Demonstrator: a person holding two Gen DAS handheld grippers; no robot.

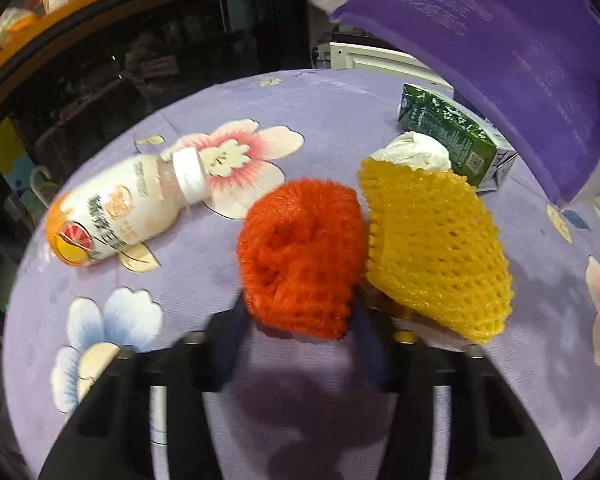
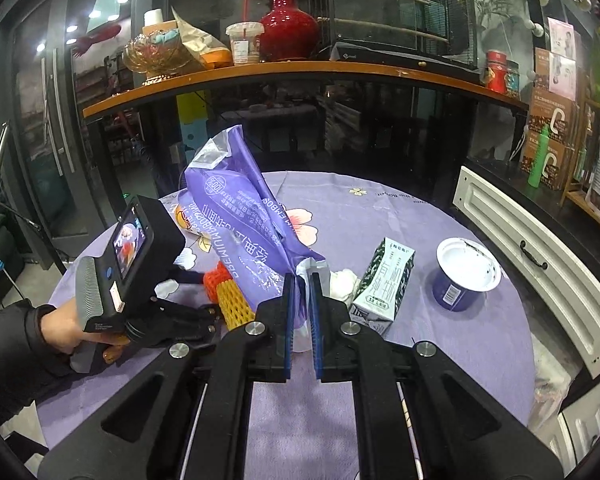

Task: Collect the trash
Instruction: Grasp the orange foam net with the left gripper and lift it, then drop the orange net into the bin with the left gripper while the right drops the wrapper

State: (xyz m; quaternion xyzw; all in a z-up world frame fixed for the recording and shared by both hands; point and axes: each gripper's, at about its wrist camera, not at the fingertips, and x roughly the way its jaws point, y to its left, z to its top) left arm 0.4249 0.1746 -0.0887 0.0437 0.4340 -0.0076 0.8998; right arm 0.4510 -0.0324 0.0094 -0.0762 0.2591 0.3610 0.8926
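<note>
1. Purple bag (image 2: 236, 216), pinched at one corner by right gripper (image 2: 302, 280) above the table (image 2: 380, 208): liable to slip free.
2. Orange foam net (image 1: 300, 256), straddled by left gripper (image 1: 300, 312), seemingly unclamped: apt to drag yellow net (image 1: 436, 248).
3. Milk carton (image 2: 384, 280): easily toppled.

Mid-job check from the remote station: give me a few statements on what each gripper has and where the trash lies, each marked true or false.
1. The right gripper is shut on the purple bag. True.
2. The left gripper holds the drink bottle. False: the bottle lies on its side on the tablecloth, off to the left; the fingers flank the orange foam net.
3. The yellow foam net lies against the orange one. True.
4. The green carton lies flat. False: it stands upright.
5. The yogurt cup sits inside the bag. False: it is on the tablecloth.
</note>
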